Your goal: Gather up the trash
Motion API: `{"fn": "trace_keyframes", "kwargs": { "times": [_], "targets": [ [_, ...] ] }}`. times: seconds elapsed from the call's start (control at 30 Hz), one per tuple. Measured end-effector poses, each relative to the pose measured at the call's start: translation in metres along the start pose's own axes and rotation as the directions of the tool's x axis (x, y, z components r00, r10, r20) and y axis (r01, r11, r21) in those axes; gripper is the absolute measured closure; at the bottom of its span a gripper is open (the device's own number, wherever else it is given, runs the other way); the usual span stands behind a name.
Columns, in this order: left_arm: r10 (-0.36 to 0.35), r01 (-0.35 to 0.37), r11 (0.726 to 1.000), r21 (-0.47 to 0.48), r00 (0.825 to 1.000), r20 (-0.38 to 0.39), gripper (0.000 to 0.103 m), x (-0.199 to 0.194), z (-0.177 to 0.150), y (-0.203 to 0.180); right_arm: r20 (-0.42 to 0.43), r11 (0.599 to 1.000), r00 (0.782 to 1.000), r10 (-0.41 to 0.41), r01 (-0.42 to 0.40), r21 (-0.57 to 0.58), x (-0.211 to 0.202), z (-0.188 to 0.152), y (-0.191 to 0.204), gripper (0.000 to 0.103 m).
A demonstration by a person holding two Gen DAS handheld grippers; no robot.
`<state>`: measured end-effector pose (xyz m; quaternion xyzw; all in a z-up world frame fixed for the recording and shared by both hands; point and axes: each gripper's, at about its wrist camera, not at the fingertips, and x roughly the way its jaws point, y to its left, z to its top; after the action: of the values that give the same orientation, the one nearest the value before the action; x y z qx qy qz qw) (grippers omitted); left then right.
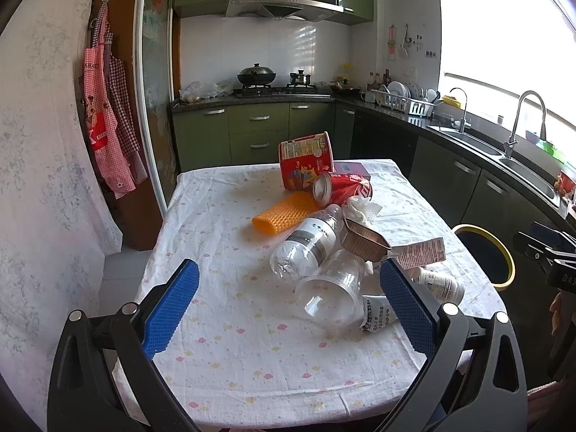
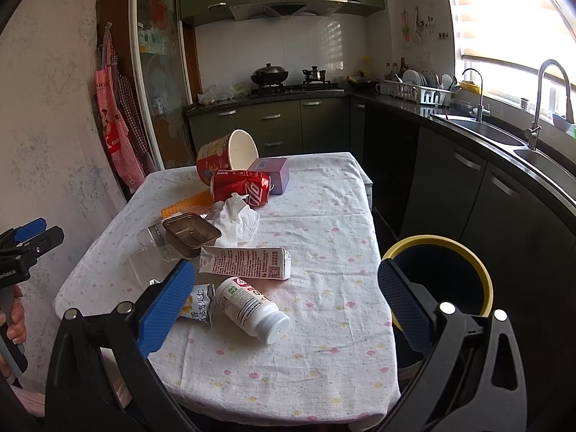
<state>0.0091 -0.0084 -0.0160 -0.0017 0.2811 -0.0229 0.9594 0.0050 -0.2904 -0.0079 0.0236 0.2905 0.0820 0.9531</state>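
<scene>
Nothing looks collected: both grippers, left [image 1: 288, 302] and right [image 2: 286, 298], gape wide and empty; the trash pile [image 2: 230, 237] lies on the table [image 2: 324, 360], bin [image 2: 437, 279] beside.

We see the table [image 2: 324, 216] in the middle of the kitchen, with the trash bin [image 2: 484, 280] on the floor just beside its right edge. At the far end a noodle cup [image 2: 216, 158] lies tipped, a soda can [image 2: 239, 187] before it, a small box [image 2: 275, 174] to its right. Nearer lie a crumpled tissue [image 2: 237, 223], a foil tray [image 2: 190, 234], a flattened carton [image 2: 244, 262] and, nearest, a pill bottle [image 2: 252, 309].
</scene>
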Motion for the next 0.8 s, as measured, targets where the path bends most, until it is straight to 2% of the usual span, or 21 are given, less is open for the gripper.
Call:
{"fn": "trace_keyframes", "kwargs": {
  "times": [0.8],
  "targets": [
    [0.0,0.0,1.0,0.003,1.0,-0.002,0.004,0.0012,-0.0007,-0.0008,-0.007,1.0,1.0,0.0,0.0,0.001,0.002,-0.0014,0.0013,0.006]
  ]
}}
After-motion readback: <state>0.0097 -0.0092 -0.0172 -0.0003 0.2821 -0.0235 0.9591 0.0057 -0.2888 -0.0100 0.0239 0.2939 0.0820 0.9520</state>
